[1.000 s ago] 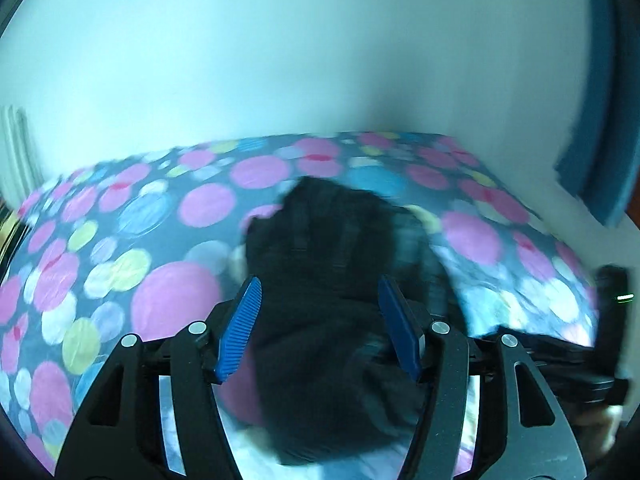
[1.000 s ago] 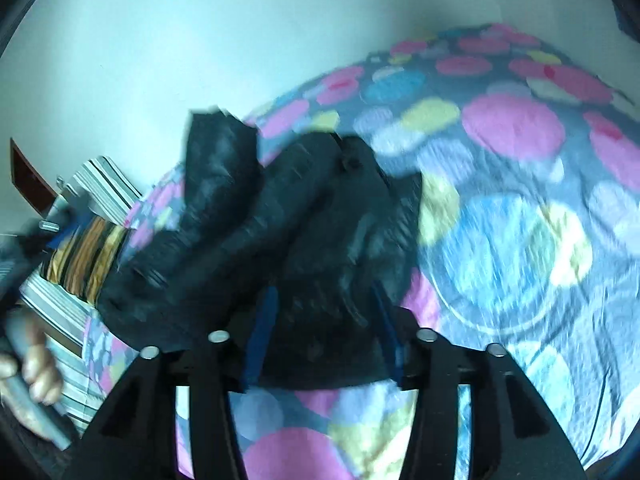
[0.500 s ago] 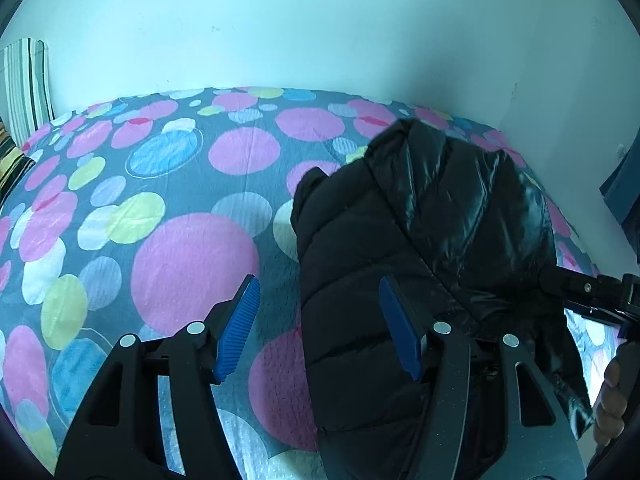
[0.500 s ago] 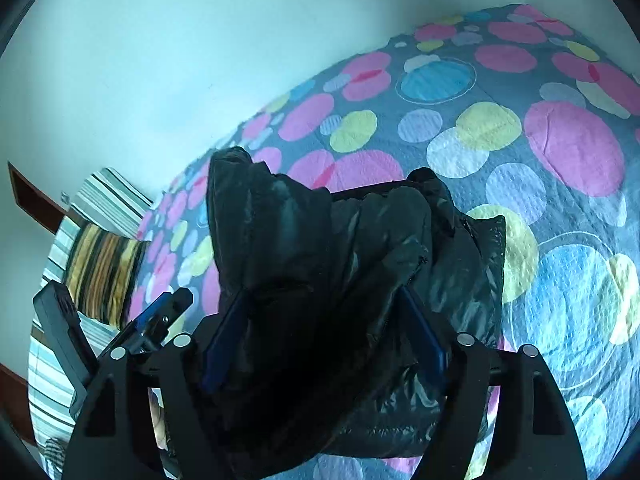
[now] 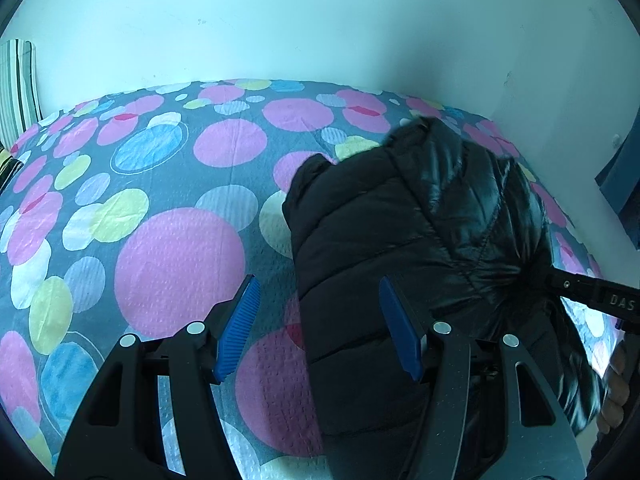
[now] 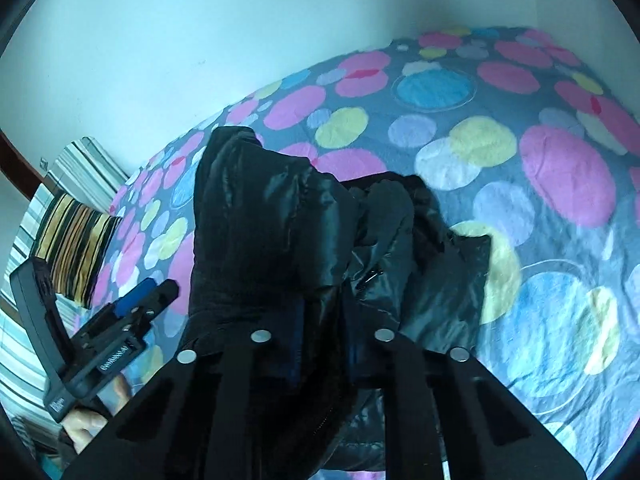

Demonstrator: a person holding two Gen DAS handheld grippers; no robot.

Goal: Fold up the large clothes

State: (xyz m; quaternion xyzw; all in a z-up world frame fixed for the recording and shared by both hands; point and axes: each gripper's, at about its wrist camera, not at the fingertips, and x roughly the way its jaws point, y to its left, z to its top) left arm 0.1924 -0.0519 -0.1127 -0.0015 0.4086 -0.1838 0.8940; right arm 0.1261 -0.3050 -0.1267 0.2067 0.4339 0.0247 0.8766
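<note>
Since a second ago your view has swung from a blurry black heap in mid-move to a steady look at the puffer jacket (image 5: 416,240) bunched up on the bedspread (image 5: 176,256), and your right gripper (image 6: 324,344) has just been closing, with the jacket's fabric caught between its jaws. Right now those right jaws sit nearly together, pinching a thick fold near the jacket's close edge.

Your left gripper (image 5: 318,328) hangs with its jaws spread apart. The left blue pad (image 5: 238,332) is over bare bedspread, and the right one (image 5: 400,332) sits over the jacket's left side. Nothing is squeezed between them.

The jacket is a lumpy bundle, not flat. In the left wrist view its long axis runs from the near edge by your grippers away toward the wall (image 5: 320,20), with the quilted seams crossing that line. In the right wrist view, one tall fold stands up on the left and a shiny lining with a zipper (image 6: 370,278) spills to the right. A striped pillow (image 6: 76,240) lies at the far left of the bed, well apart from the jacket.
</note>
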